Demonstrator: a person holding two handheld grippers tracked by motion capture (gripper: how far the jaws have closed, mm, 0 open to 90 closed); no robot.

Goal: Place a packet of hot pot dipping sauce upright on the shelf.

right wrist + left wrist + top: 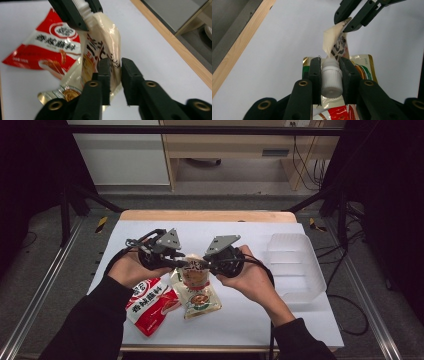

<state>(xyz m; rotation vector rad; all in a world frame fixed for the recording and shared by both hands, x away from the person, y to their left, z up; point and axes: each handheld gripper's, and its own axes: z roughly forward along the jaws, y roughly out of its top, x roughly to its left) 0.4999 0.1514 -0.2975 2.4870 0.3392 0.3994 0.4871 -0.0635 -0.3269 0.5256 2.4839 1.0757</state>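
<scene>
A cream spouted pouch (196, 292) is lifted at its top over the white table (240, 315). My left gripper (184, 264) is shut on the pouch's white ribbed cap (331, 80), with a jaw on each side. My right gripper (204, 264) pinches the pouch's top edge beside the spout. In the right gripper view the cream film (105, 32) passes between the jaws of that gripper (115, 65). From the left gripper view, the right gripper (343, 23) holds the upturned corner of the pouch (332, 40). The pouch's lower end rests on the table.
A red sauce pouch (150, 305) lies flat to the left of the cream one, near the table's front. A clear plastic tub (295, 265) stands at the right side. The table's wooden edge (205, 216) runs along the far side.
</scene>
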